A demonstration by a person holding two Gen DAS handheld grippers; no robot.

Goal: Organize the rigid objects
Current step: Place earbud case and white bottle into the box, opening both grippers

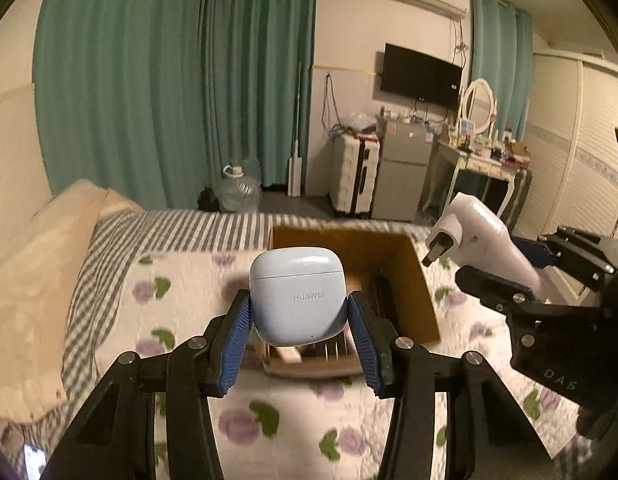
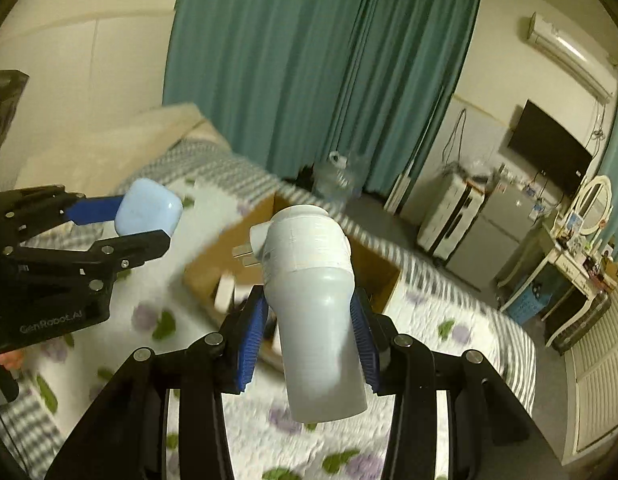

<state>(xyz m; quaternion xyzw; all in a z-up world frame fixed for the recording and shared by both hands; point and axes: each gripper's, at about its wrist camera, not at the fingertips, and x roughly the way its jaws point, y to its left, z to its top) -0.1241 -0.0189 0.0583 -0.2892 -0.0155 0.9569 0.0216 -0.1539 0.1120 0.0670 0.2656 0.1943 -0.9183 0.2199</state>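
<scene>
My left gripper point(image 1: 299, 312) is shut on a pale blue HUAWEI earbuds case point(image 1: 297, 294) and holds it above the open cardboard box point(image 1: 423, 280) on the bed. It also shows in the right wrist view point(image 2: 149, 212), held at the left. My right gripper point(image 2: 309, 312) is shut on a white plug-shaped device point(image 2: 313, 300) with metal prongs point(image 2: 245, 256), held above the box point(image 2: 213, 256). In the left wrist view the white device point(image 1: 481, 232) sits at the right, just past the box's right wall.
The box holds several items, one white point(image 2: 225, 290). It rests on a floral quilt point(image 1: 181, 312) over a striped sheet point(image 1: 181, 228). A pillow point(image 1: 33, 280) lies at the left. A water jug point(image 1: 239, 188), suitcase point(image 1: 355, 176), fridge point(image 1: 405, 164) and dresser point(image 1: 481, 160) stand beyond the bed.
</scene>
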